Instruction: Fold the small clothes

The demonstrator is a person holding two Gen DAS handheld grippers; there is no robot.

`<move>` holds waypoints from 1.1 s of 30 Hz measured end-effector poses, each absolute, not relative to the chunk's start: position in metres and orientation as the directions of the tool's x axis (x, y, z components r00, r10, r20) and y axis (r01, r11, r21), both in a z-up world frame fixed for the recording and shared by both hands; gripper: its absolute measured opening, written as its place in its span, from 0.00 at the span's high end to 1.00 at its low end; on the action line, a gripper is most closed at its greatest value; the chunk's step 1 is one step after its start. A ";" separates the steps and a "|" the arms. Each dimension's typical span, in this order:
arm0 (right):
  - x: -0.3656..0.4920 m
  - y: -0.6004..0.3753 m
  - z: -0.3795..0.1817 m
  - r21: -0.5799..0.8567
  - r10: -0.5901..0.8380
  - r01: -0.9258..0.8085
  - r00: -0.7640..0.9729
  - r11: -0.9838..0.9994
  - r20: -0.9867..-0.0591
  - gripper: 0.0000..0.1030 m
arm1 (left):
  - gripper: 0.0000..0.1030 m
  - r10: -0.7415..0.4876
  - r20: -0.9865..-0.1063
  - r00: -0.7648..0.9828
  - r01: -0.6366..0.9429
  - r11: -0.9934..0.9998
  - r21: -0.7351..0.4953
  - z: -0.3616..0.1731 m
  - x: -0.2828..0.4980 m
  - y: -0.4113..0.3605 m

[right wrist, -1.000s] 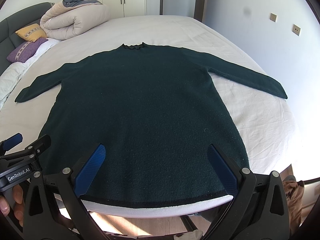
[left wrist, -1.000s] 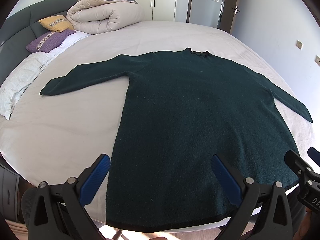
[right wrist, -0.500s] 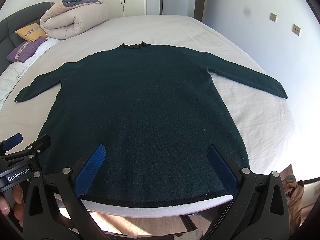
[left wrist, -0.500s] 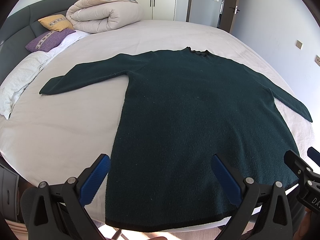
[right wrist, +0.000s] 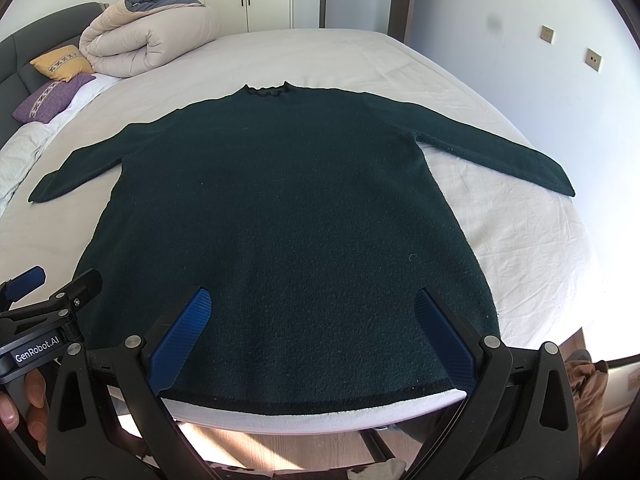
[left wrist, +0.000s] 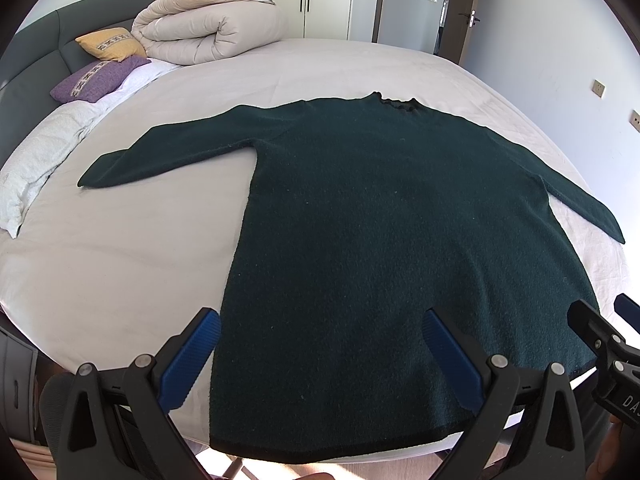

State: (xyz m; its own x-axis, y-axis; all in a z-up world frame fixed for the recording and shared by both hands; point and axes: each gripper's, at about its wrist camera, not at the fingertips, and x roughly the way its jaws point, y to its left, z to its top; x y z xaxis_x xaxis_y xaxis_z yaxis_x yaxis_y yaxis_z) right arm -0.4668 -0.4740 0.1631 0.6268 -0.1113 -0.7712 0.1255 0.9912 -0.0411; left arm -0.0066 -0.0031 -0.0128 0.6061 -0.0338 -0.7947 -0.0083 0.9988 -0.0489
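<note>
Left wrist view showed your left tool (left wrist: 318, 354) spread wide above the hem of the dark green sweater (left wrist: 384, 240), which lay flat on the bed (left wrist: 120, 248), sleeves out to both sides. Your right tool (right wrist: 308, 330) was likewise spread and holding nothing. Pinch too deep at the hem and you risked catching the sheet; grab only one layer and the fold could go crooked.
</note>
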 end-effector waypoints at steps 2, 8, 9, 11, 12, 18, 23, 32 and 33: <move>-0.466 -0.473 0.164 -0.041 -0.111 0.126 0.627 0.991 -0.771 0.00 | 0.00 -0.034 -0.795 0.605 -0.009 0.999 -0.050 -0.013 -0.007 -0.003; -0.466 -0.473 0.163 -0.043 -0.113 0.126 0.626 0.991 -0.772 0.00 | 0.00 -0.046 -0.798 0.600 -0.008 0.998 -0.063 -0.013 -0.005 0.000; -0.466 -0.473 0.162 -0.044 -0.114 0.126 0.625 0.991 -0.772 0.00 | 0.00 -0.048 -0.799 0.599 -0.008 0.998 -0.066 -0.013 -0.004 0.001; -0.466 -0.472 0.160 -0.047 -0.115 0.126 0.622 0.991 -0.774 0.00 | 0.00 -0.051 -0.799 0.599 -0.011 0.997 -0.072 -0.014 -0.004 0.002; -0.465 -0.472 0.160 -0.047 -0.115 0.125 0.621 0.991 -0.775 0.00 | 0.00 -0.054 -0.798 0.601 -0.011 0.997 -0.076 -0.014 -0.003 0.003; -0.461 -0.466 0.156 -0.064 -0.123 0.119 0.610 0.991 -0.783 0.00 | 0.00 -0.091 -0.791 0.605 0.000 0.993 -0.114 -0.019 0.002 0.012; -0.450 -0.458 0.150 -0.080 -0.125 0.102 0.591 0.992 -0.797 0.00 | 0.00 -0.178 -0.790 0.587 -0.032 0.970 -0.242 -0.024 0.017 0.044; -0.414 -0.450 0.162 0.002 -0.027 0.045 0.631 0.999 -0.775 0.00 | 0.00 -0.272 -0.670 0.691 -0.157 0.848 -0.506 -0.017 0.057 0.159; -0.407 -0.448 0.165 0.014 -0.012 0.035 0.638 0.999 -0.770 0.00 | 0.00 -0.283 -0.676 0.680 -0.173 0.834 -0.523 -0.019 0.062 0.170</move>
State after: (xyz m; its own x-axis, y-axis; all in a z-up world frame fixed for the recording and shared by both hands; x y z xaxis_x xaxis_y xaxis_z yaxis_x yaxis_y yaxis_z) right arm -0.4071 -0.4484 0.1648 0.6381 -0.0118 -0.7699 0.0354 0.9993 0.0140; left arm 0.0621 0.1703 -0.0186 0.6800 -0.2830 -0.6764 -0.1734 0.8343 -0.5234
